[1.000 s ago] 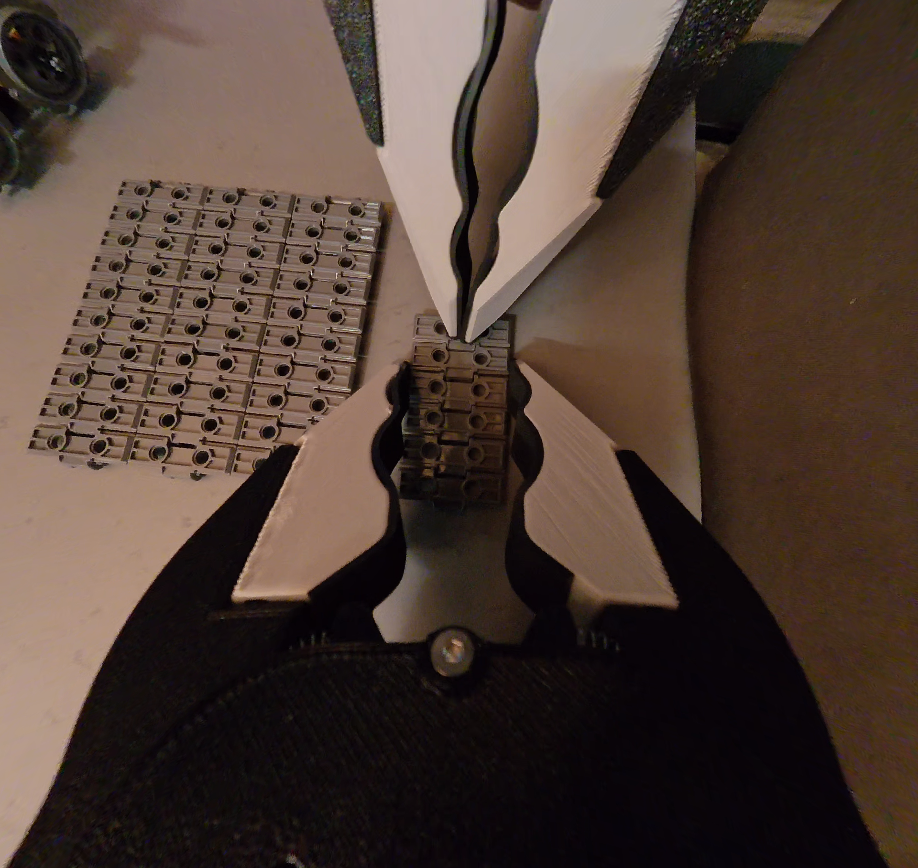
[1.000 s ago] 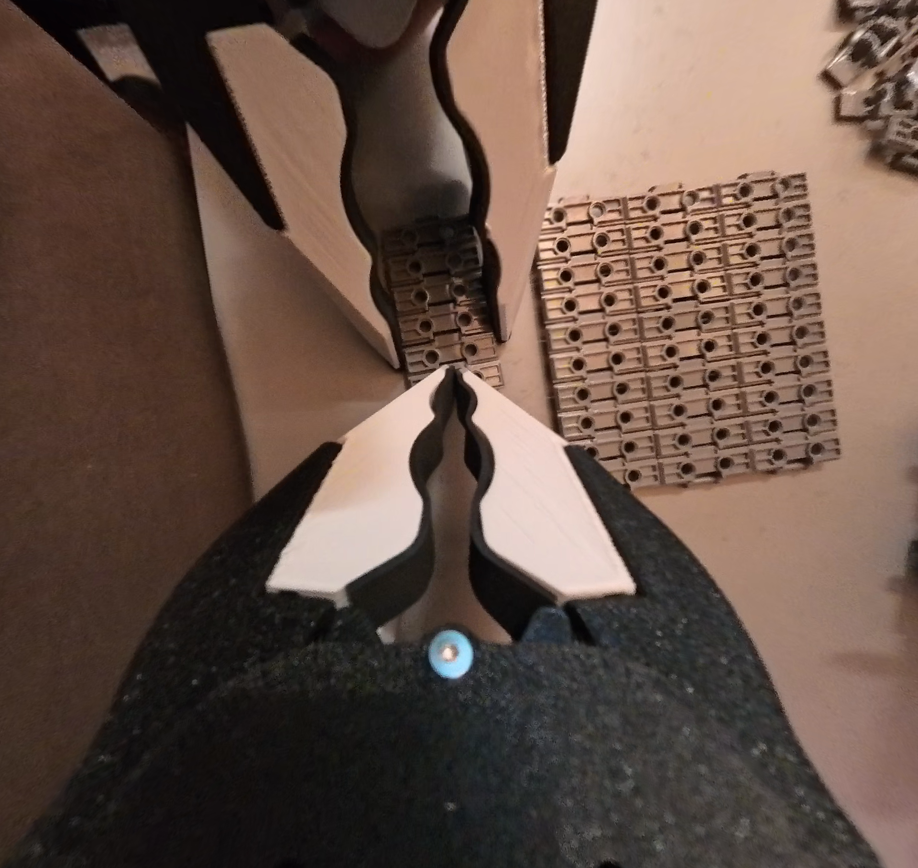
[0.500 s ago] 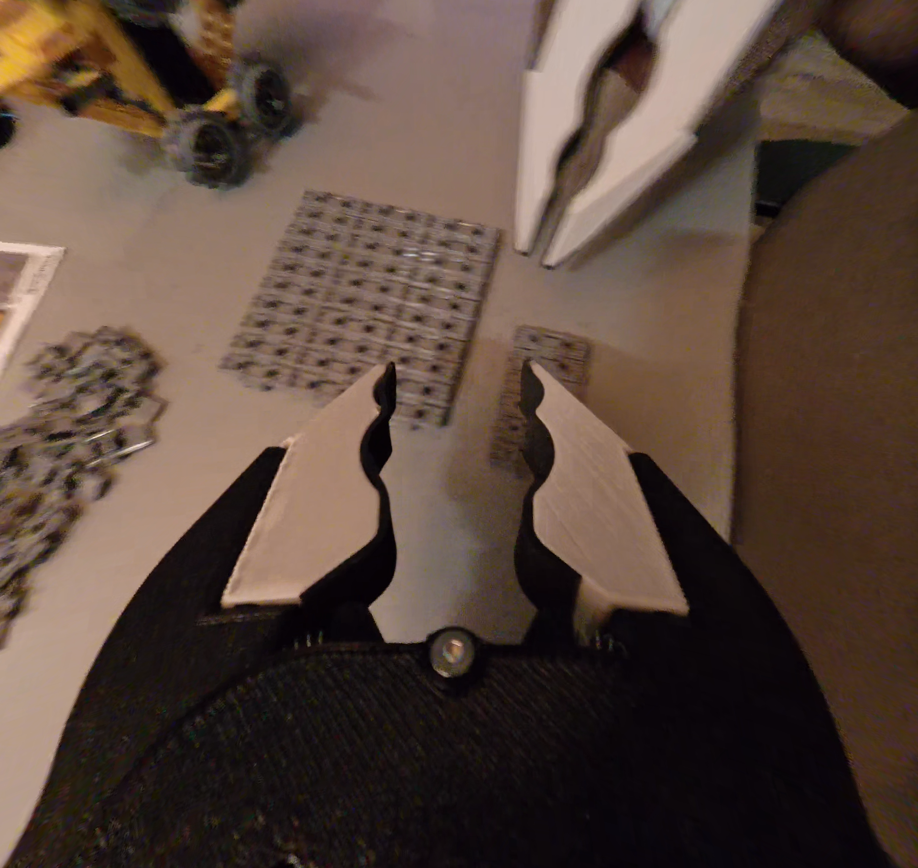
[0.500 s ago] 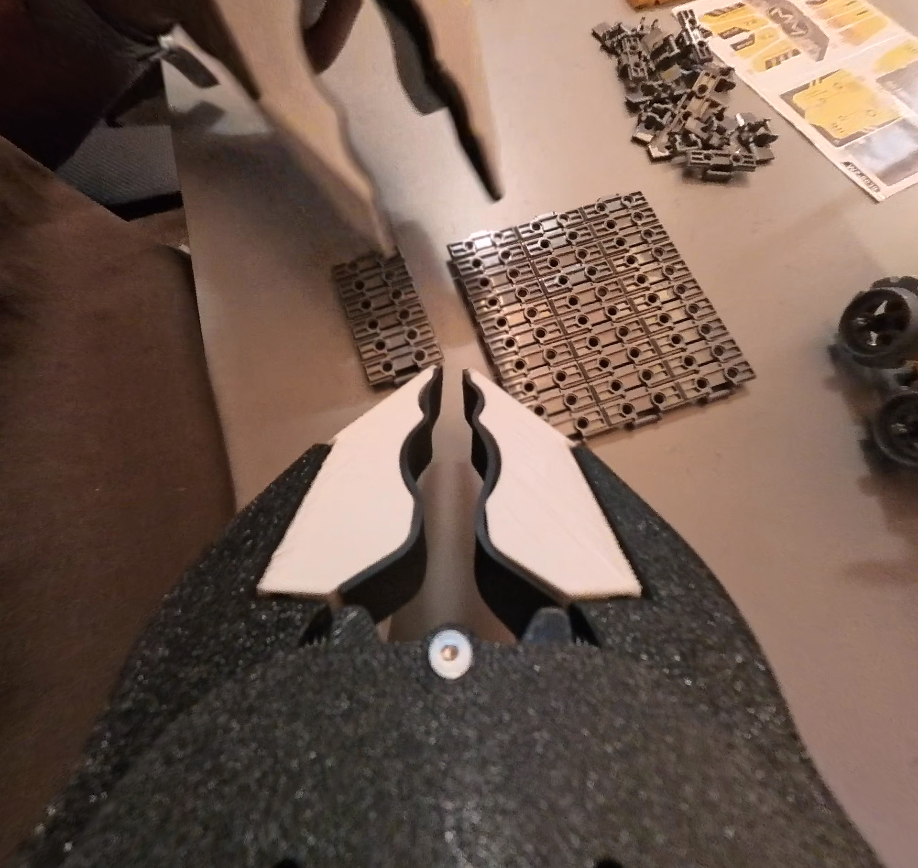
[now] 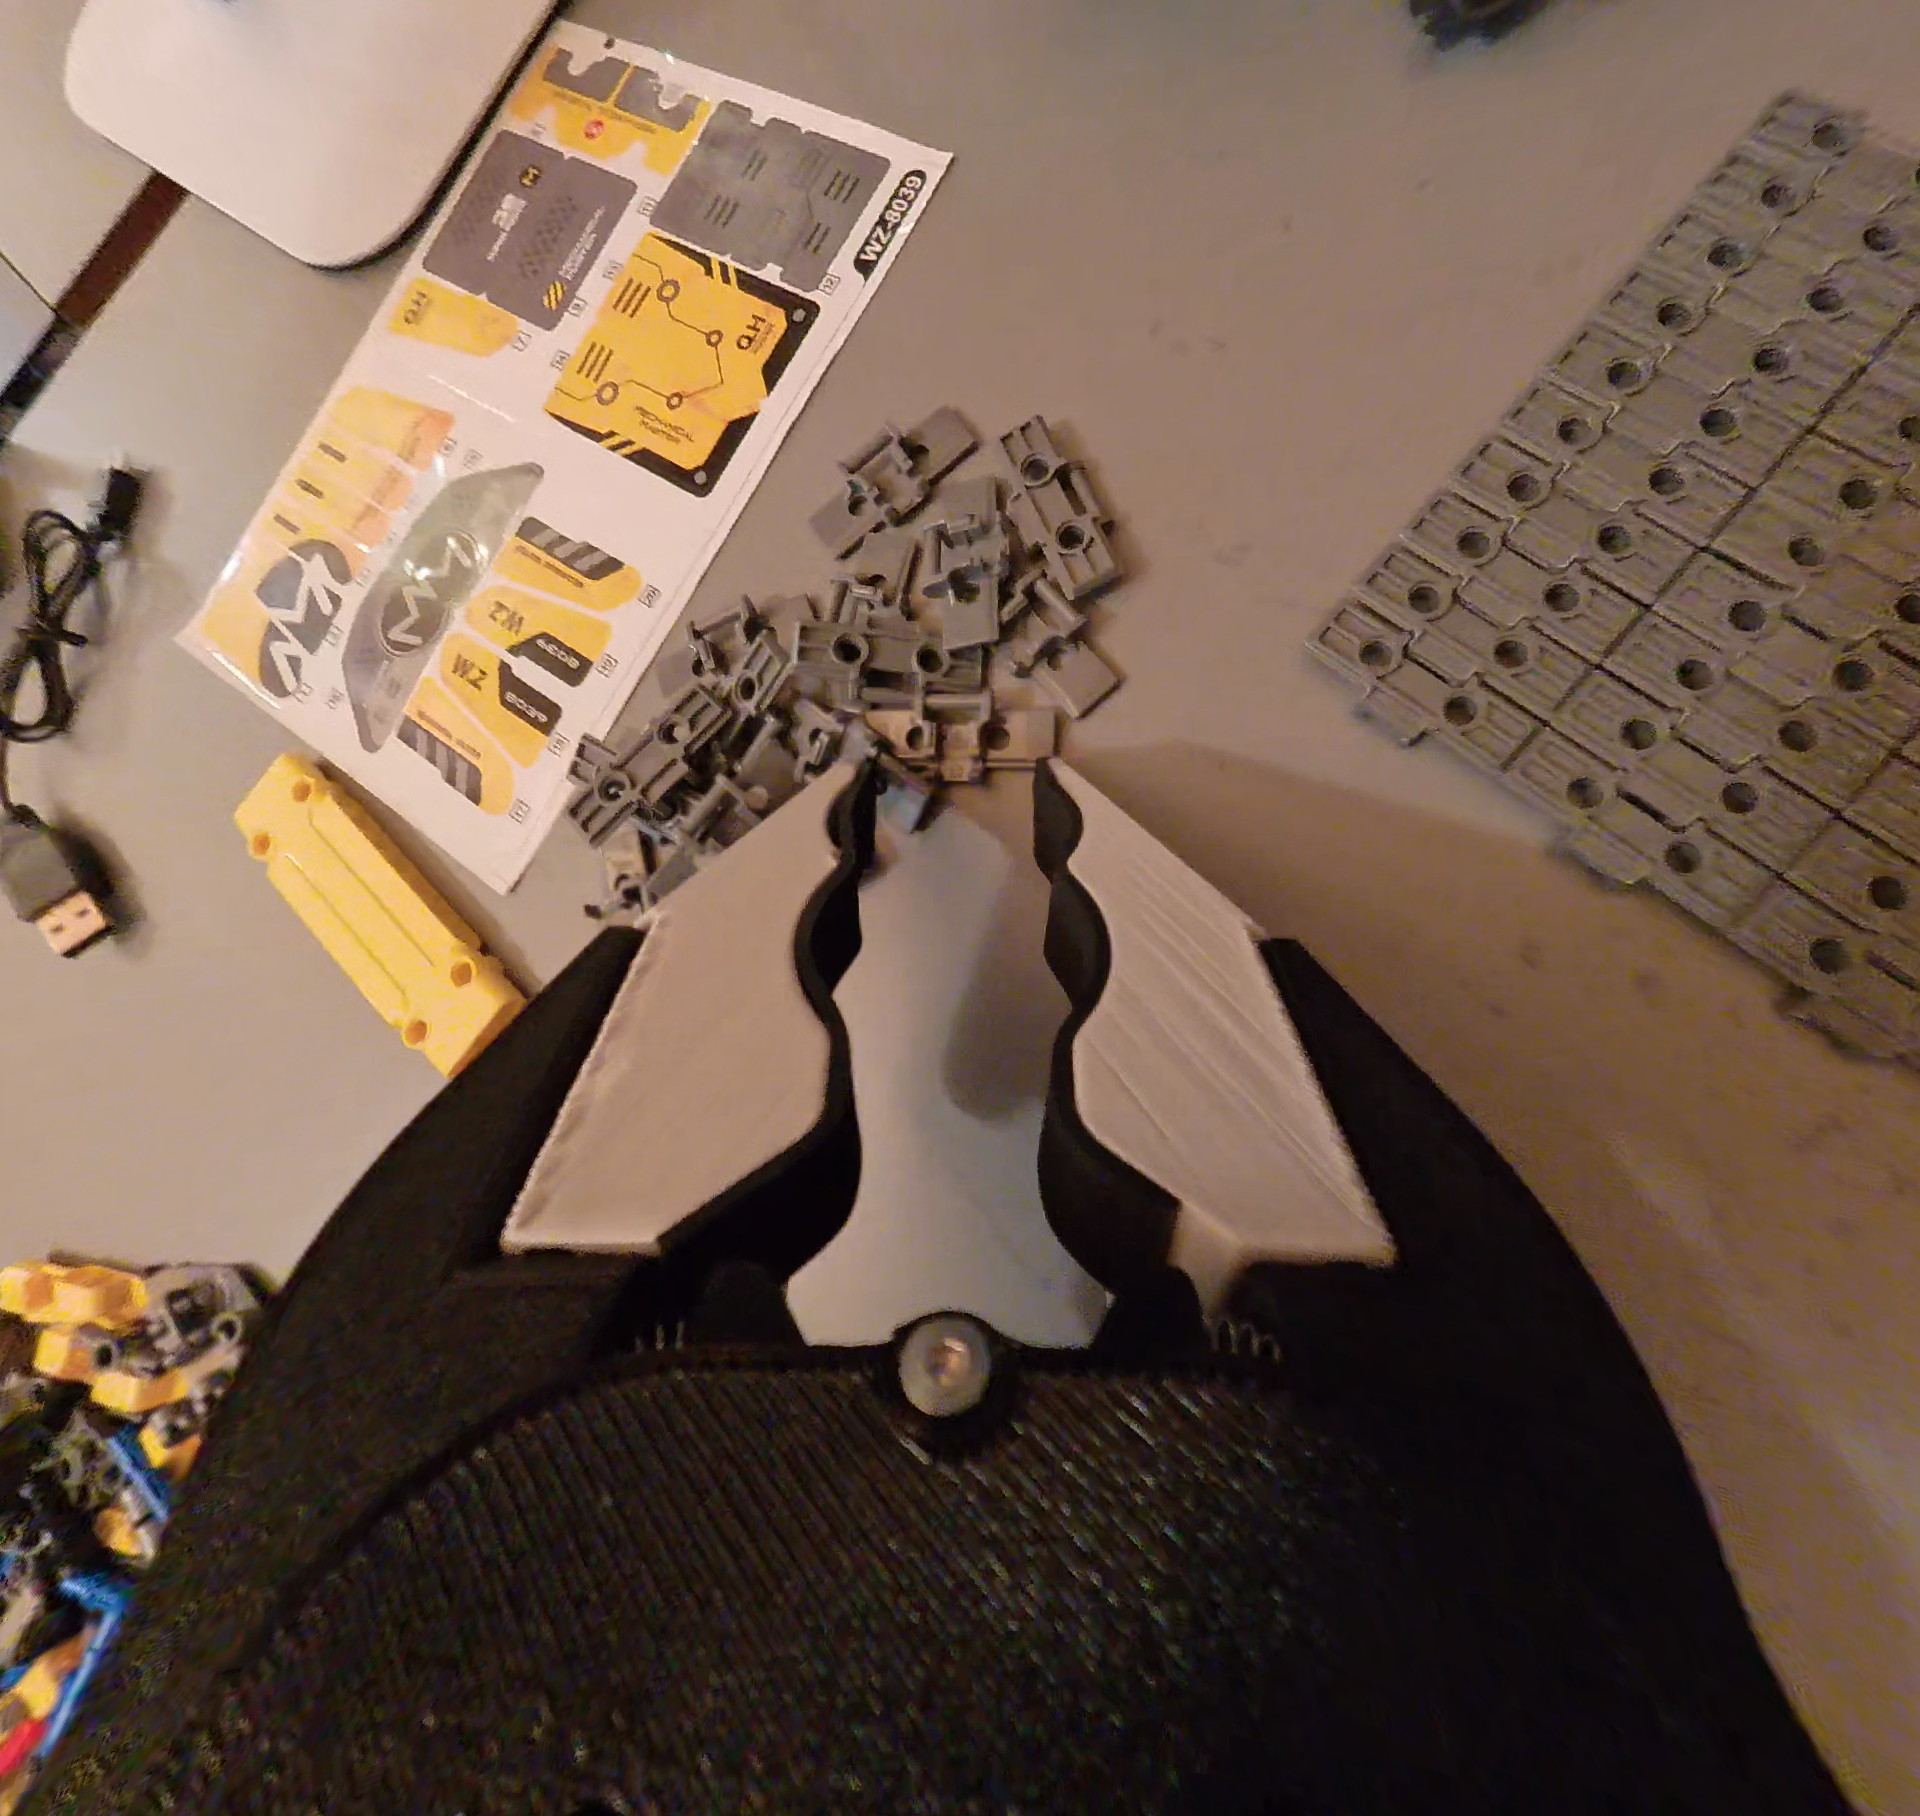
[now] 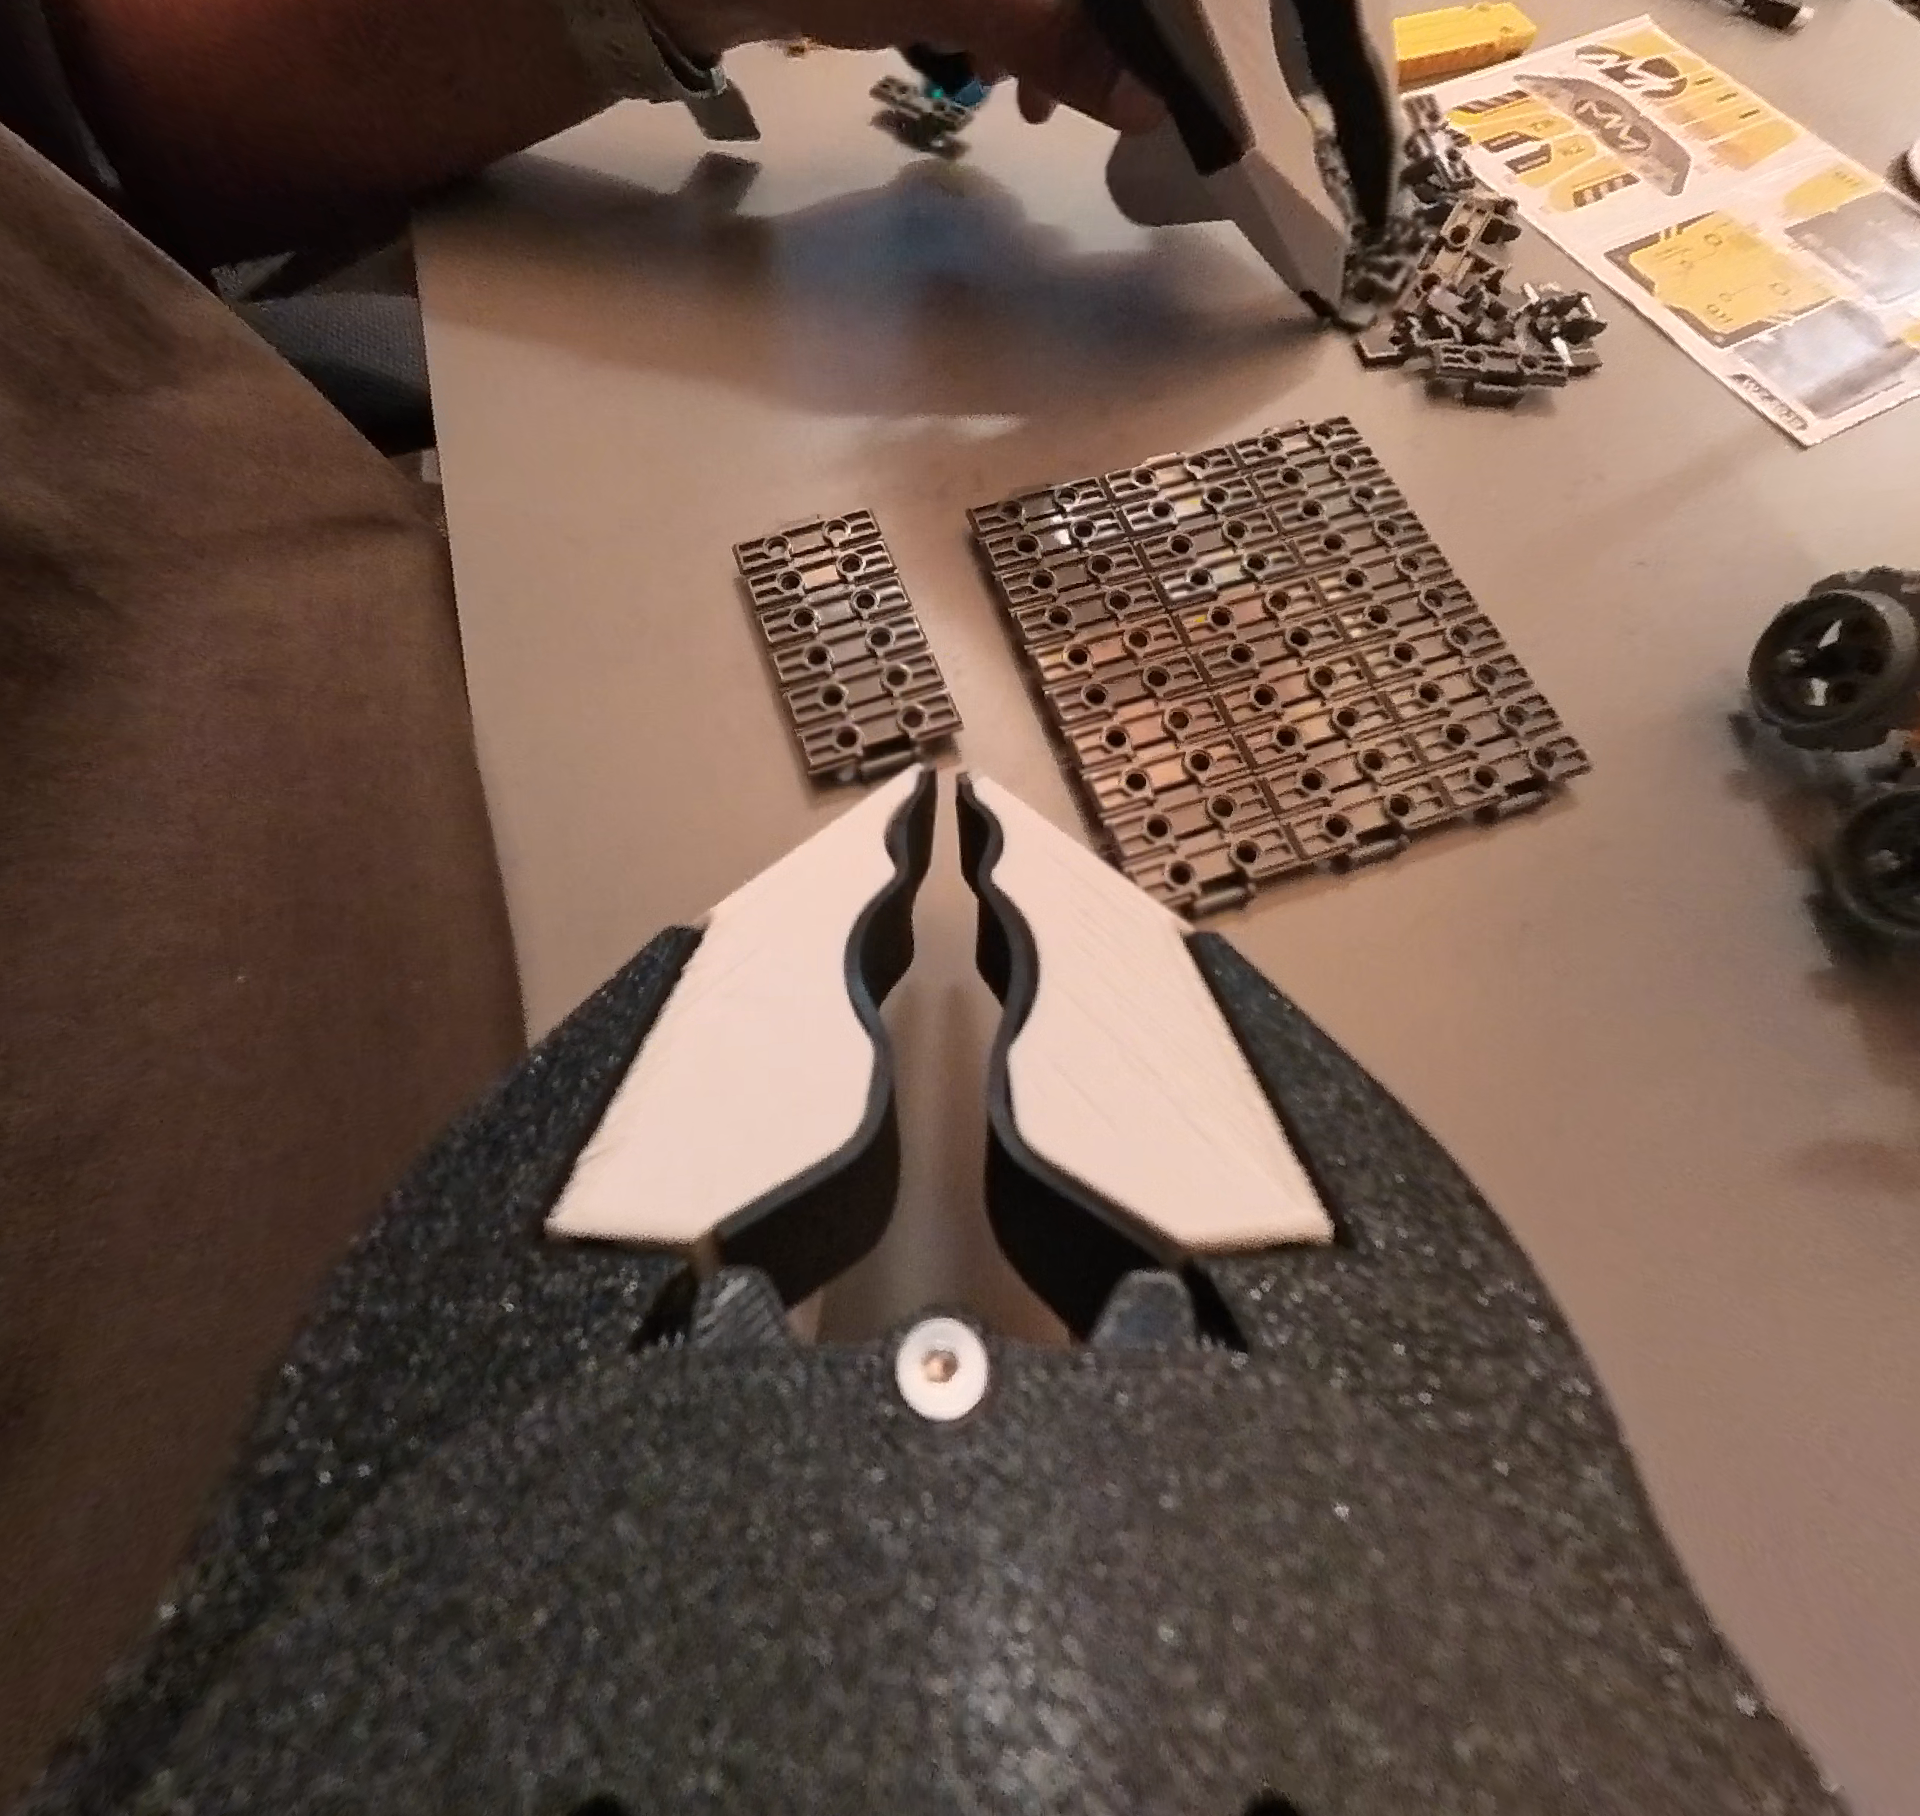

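Now left gripper (image 5: 951, 779) fingers spread, tips at 6 o'clock edge of loose grey link pile (image 5: 894, 623); closing may scatter links. Right gripper (image 6: 940, 779) fingers nearly closed, empty, beside short track strip (image 6: 842, 644).

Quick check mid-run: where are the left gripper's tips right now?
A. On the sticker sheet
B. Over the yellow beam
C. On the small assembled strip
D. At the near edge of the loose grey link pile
D: the left gripper is open with its tips at the near edge of the loose grey link pile, one link lying just ahead of them.
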`<action>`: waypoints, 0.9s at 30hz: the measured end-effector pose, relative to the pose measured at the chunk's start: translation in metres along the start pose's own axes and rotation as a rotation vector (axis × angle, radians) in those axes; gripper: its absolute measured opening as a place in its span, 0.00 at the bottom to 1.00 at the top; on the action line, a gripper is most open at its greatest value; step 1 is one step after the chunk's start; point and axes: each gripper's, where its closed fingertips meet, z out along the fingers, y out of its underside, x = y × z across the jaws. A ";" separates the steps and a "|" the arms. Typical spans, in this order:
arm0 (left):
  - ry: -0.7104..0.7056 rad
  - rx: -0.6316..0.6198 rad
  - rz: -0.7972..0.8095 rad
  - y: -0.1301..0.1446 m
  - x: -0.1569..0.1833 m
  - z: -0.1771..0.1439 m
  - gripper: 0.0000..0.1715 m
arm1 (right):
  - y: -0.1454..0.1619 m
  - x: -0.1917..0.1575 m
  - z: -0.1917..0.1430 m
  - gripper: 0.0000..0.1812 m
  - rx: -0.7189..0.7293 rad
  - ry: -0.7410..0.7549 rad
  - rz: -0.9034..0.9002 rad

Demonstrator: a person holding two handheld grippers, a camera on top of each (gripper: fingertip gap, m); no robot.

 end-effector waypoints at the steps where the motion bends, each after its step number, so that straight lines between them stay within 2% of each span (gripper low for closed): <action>1: 0.006 -0.002 0.011 -0.001 0.001 0.001 0.13 | 0.001 0.001 0.000 0.02 0.001 0.000 0.004; 8: 0.053 0.007 0.006 -0.003 0.009 -0.001 0.00 | 0.002 0.003 0.000 0.02 0.012 0.008 0.012; 16: 0.099 0.124 -0.029 -0.015 0.023 -0.031 0.00 | -0.004 0.008 -0.005 0.02 0.040 0.052 0.001; 19: 0.229 0.206 -0.089 -0.027 0.045 -0.052 0.00 | -0.014 0.014 -0.008 0.05 0.088 0.103 -0.032; 22: 0.403 0.296 -0.172 -0.041 0.073 -0.074 0.00 | -0.032 0.017 -0.012 0.09 0.179 0.174 -0.144; 27: 0.684 0.368 -0.277 -0.054 0.114 -0.101 0.00 | -0.052 0.017 -0.014 0.13 0.296 0.186 -0.333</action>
